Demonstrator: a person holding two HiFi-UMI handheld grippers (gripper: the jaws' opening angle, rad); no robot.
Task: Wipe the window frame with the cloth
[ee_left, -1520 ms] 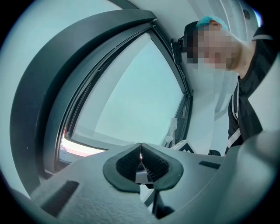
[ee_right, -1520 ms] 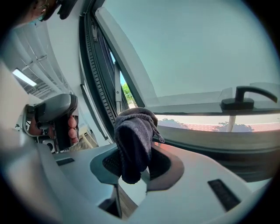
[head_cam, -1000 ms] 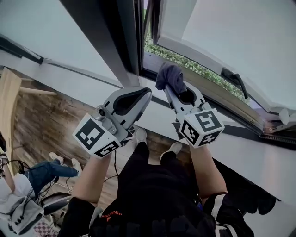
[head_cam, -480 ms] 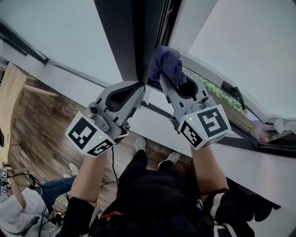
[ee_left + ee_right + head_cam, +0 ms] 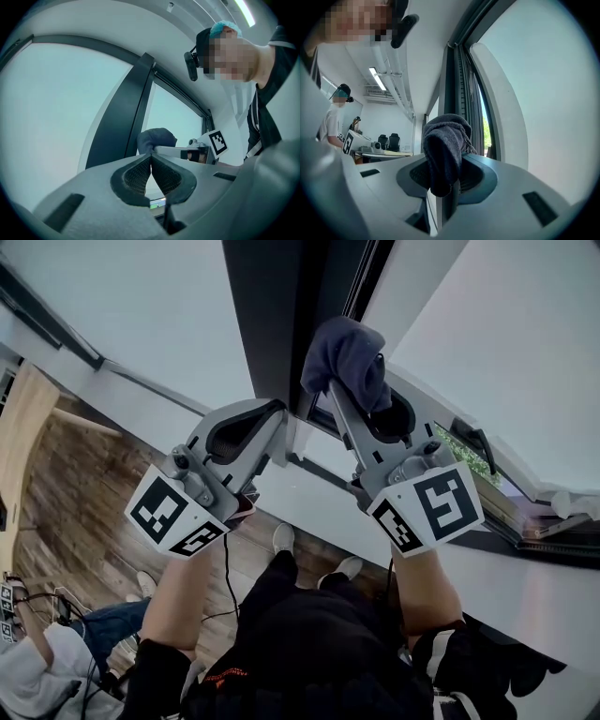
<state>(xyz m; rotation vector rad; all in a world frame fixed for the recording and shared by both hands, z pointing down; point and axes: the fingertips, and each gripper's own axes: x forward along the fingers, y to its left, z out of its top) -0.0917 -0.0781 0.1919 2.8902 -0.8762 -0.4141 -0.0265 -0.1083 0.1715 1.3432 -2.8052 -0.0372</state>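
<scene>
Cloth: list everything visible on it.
The cloth is dark blue-grey, looks like soft terry, and is bunched into a wad. The right gripper has its jaws shut on it, folds bulging past the tips and one flap hanging down over the jaws. It is held up by the dark upright window frame; contact cannot be told.

Bright daylight floods the window panes (image 5: 56, 103) (overexposed); gripper views bulge, corners dark.
</scene>
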